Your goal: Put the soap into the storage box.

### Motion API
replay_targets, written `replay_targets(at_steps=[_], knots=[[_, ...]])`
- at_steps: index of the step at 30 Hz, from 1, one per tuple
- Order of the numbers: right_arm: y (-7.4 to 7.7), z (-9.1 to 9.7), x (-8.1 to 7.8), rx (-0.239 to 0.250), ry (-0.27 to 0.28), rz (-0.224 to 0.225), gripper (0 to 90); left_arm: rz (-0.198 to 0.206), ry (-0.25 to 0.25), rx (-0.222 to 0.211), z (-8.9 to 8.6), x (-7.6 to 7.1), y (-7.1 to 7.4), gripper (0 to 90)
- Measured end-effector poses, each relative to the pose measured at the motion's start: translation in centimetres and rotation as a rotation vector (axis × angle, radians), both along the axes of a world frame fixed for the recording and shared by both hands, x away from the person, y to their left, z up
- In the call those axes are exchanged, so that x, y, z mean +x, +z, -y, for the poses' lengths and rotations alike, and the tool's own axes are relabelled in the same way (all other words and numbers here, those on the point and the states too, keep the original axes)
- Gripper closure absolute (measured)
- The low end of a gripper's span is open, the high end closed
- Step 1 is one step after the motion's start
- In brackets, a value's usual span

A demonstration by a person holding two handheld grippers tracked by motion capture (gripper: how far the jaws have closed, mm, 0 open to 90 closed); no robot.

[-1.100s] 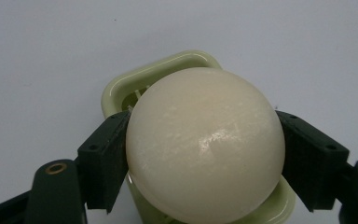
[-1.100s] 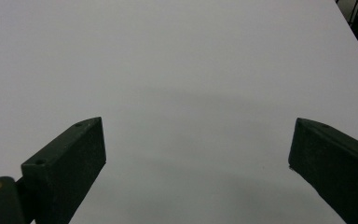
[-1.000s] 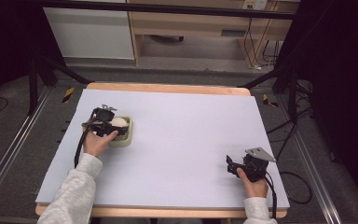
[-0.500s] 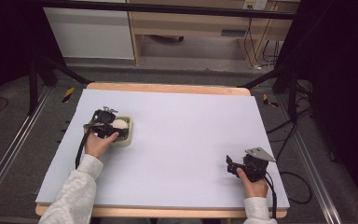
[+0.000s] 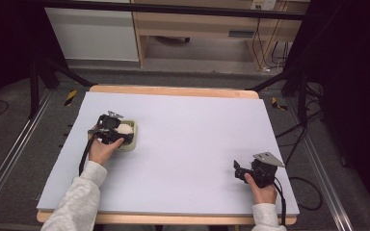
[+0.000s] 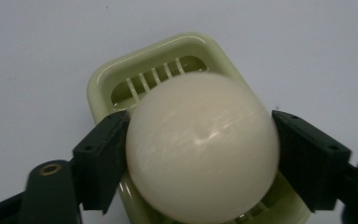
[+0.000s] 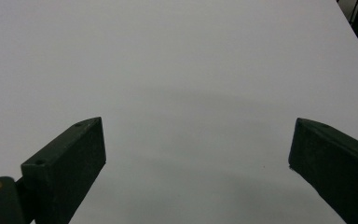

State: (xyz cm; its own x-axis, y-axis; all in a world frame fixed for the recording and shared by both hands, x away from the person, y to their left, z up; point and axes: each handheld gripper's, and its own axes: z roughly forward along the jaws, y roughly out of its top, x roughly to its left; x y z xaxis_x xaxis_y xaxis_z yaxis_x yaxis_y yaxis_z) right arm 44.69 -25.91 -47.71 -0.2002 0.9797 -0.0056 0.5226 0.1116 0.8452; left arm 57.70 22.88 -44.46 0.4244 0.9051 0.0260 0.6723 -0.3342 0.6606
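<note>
Spreading around the white egg (image 6: 203,147), the left claw (image 6: 200,154) has just been opening, its pads barely touching it. Smooth, slippery and fragile, the egg is sitting in the green slicer tray (image 6: 121,77), wanting gentle side holds. Well right of the tray, the right claw (image 7: 198,163) is hovering spread over the worktop (image 5: 197,130).

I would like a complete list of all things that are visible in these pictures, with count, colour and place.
smooth round white egg-like ball: 1, white, resting on the slotted tray, between the left gripper's jaws
pale green plastic slotted tray: 1, pale green, left part of the table
table with white top and wooden edge: 1, white, centre
left gripper: 1, black, around the ball; jaws have just been opening
right gripper: 1, black, jaws apart over bare table, near right
person's hands in grey sleeves: 2, near edge
</note>
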Motion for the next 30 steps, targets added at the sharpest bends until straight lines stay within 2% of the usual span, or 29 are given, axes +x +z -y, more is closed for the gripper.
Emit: replay_targets(at_steps=[1, 6, 8, 11, 15, 19, 24, 27, 28, 30], knots=[[0.0, 0.0, 0.0, 0.0, 0.001, 0.0, 4.1, 0.0, -0.003, -0.013, -0.1, -0.1, 0.1, 17.9], [0.0, 0.0, 0.0, 0.0, 0.002, -0.001, 4.1, 0.009, -0.02, -0.024, -0.5, -0.9, 0.7, 13.6], [0.0, 0.0, 0.0, -0.001, 0.002, 0.0, 4.1, 0.016, -0.022, -0.052, -0.8, -1.5, 1.1, 13.0], [0.0, 0.0, 0.0, 0.0, 0.001, -0.001, 4.1, 0.034, -0.032, -0.066, -1.2, -2.4, 1.5, 11.5], [0.0, 0.0, 0.0, 0.002, -0.003, -0.002, 4.1, 0.052, -0.043, -0.108, -1.6, -3.9, 1.8, 11.5], [0.0, 0.0, 0.0, 0.001, -0.004, -0.002, 4.1, 0.056, -0.052, -0.114, -1.8, -4.9, 1.7, 12.1], [0.0, 0.0, 0.0, 0.003, -0.003, -0.004, 4.1, 0.076, -0.052, -0.153, -2.8, -6.9, 1.6, 13.2], [0.0, 0.0, 0.0, 0.007, -0.001, -0.007, 4.1, 0.089, -0.049, -0.157, -3.2, -7.7, 1.4, 14.0], [-0.1, 0.1, 0.0, 0.008, 0.003, -0.01, 4.1, 0.092, -0.044, -0.183, -3.7, -8.4, 1.1, 14.8], [-0.1, 0.1, 0.0, 0.008, 0.004, -0.01, 4.1, 0.096, -0.037, -0.198, -4.2, -9.1, 0.5, 16.6]])
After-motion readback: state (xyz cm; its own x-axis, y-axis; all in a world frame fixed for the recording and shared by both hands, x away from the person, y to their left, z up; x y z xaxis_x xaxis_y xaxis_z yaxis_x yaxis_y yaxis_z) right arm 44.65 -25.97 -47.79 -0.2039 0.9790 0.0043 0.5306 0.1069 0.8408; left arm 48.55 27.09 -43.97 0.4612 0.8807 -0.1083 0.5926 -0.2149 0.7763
